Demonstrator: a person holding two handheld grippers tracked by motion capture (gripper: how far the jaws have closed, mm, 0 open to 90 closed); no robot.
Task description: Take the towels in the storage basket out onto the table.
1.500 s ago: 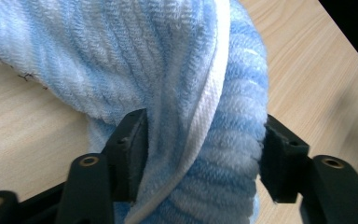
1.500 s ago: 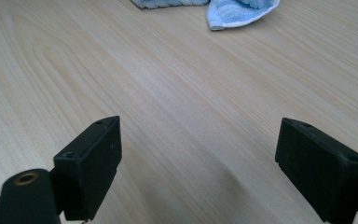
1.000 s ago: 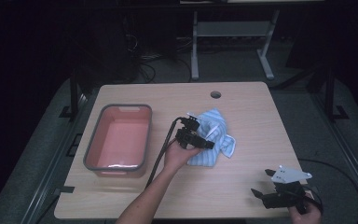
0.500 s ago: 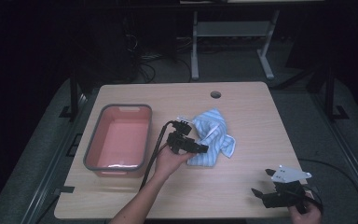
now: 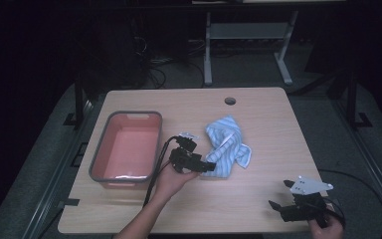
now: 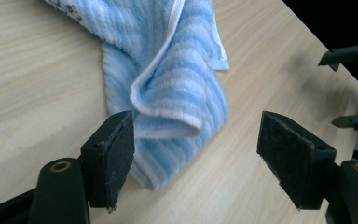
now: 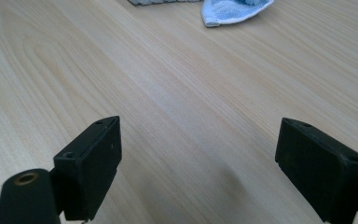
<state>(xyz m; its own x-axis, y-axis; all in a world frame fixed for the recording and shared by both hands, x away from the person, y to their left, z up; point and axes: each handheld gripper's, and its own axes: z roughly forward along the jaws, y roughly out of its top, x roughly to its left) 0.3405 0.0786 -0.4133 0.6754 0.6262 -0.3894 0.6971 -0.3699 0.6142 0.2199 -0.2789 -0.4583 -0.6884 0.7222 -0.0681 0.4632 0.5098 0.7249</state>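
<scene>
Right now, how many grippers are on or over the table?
2. The left gripper is at the near edge of the blue towel, beside the pink tub, jaws open. The right gripper is at the table's near right corner, jaws open and empty.

No text, label, brand, number or sign could be read in any of the views. The blue striped towel [image 6: 168, 79] carried a small printed pattern at one corner, too blurred to make out as writing.
</scene>
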